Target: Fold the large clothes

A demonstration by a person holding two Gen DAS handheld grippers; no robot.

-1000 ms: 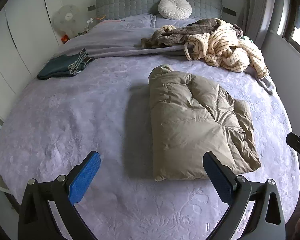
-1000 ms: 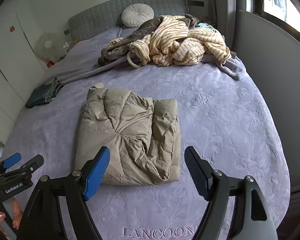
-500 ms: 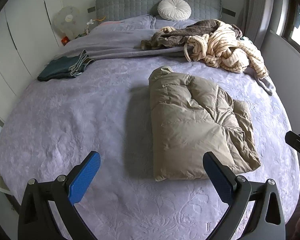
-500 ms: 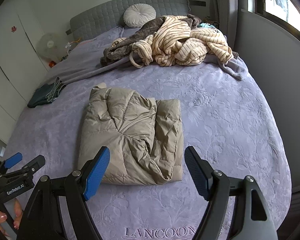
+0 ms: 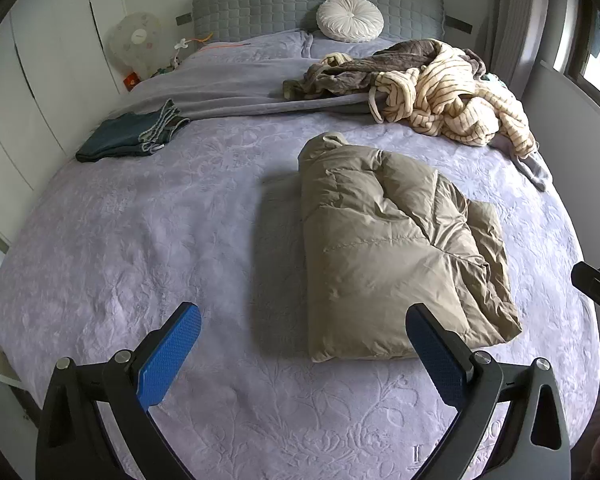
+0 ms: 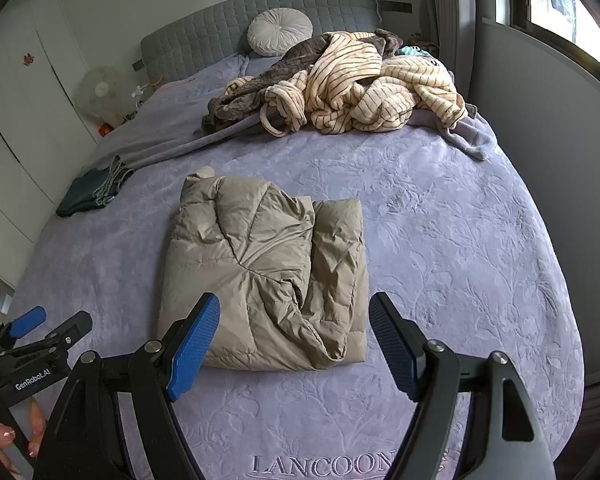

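Observation:
A folded tan puffer jacket (image 5: 396, 248) (image 6: 268, 276) lies flat in the middle of the lilac bedspread (image 5: 140, 240) (image 6: 460, 248). My left gripper (image 5: 304, 320) hangs open above the bed's near edge, its blue pads (image 5: 168, 356) wide apart with nothing between them; the jacket sits ahead and to its right. My right gripper (image 6: 294, 320) is open too, hovering over the jacket's near edge without touching it. At the left edge of the right wrist view the left gripper (image 6: 40, 332) shows, held by a hand (image 6: 4, 436).
A heap of striped cream and brown fleece garments (image 5: 440, 92) (image 6: 348, 88) lies at the far right of the bed. Folded dark jeans (image 5: 132, 132) (image 6: 92, 192) rest at the far left. A round white cushion (image 5: 350, 18) leans on the grey headboard (image 5: 260, 4); a fan (image 5: 134, 44) stands left.

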